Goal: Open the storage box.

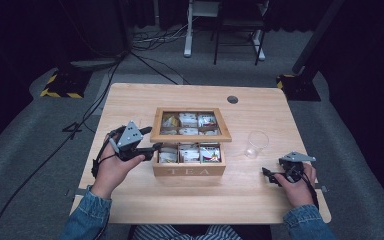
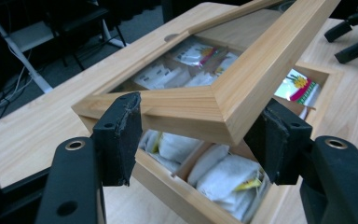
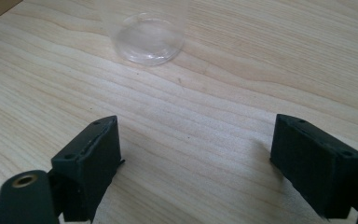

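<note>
A wooden tea box (image 1: 189,170) marked TEA stands mid-table with its glass-paned lid (image 1: 187,138) tilted up off the front. My left gripper (image 1: 154,148) is at the lid's front left corner. In the left gripper view the jaws (image 2: 200,138) straddle that corner of the lid (image 2: 242,84), one pad against each side, and hold it raised. White tea bags (image 2: 223,175) lie in the compartments underneath. My right gripper (image 1: 266,173) rests low over the table at the right, open (image 3: 205,158) with nothing between its fingers. A clear plastic cup (image 3: 144,32) stands just ahead of it.
The cup (image 1: 256,144) stands between the box and the right hand. A round cable hole (image 1: 232,99) sits near the table's far edge. Bare wood shows left of the box and along the front edge. Chair and stand legs occupy the floor beyond.
</note>
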### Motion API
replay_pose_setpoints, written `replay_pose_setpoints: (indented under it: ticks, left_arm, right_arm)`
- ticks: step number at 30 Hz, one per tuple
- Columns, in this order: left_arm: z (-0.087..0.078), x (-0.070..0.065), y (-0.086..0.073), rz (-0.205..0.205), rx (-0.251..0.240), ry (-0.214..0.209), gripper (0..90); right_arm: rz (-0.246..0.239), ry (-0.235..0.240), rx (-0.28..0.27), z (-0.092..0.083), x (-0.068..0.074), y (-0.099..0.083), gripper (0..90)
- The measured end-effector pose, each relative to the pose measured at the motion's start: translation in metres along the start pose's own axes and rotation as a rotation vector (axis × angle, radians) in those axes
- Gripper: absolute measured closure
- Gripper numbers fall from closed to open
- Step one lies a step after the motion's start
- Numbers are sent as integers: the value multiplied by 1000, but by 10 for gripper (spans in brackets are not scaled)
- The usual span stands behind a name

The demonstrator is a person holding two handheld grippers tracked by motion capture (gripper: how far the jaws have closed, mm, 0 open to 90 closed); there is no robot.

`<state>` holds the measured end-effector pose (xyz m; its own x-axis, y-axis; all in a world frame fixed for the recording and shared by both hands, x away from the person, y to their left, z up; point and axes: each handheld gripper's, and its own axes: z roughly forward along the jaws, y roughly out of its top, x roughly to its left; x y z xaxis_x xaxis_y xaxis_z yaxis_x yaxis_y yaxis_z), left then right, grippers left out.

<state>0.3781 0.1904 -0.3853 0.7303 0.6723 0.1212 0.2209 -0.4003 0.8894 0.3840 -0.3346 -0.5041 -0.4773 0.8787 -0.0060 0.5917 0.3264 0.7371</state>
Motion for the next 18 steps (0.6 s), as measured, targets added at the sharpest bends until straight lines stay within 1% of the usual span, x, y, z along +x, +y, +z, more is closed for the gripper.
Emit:
replay_pose_setpoints:
  ticks: [4, 6, 7, 10, 12, 15, 18]
  left_arm:
    - [2, 4, 7, 4, -7, 4, 387]
    - [1, 7, 11, 14, -6, 7, 388]
    - [1, 7, 13, 15, -1, 5, 388]
    - [1, 11, 19, 38, 16, 4, 388]
    - [2, 13, 23, 30, 11, -2, 389]
    - [3, 15, 28, 44, 18, 6, 392]
    - [3, 16, 34, 67, 30, 16, 394]
  right_arm:
    - [2, -2, 0, 0, 0, 0, 162]
    - [2, -2, 0, 0, 0, 0, 162]
    - [2, -1, 0, 0, 0, 0, 162]
    - [1, -2, 0, 0, 0, 0, 162]
    - [3, -3, 1, 0, 0, 0, 162]
    - [2, -2, 1, 0, 0, 0, 162]
    - [3, -8, 0, 0, 1, 0, 169]
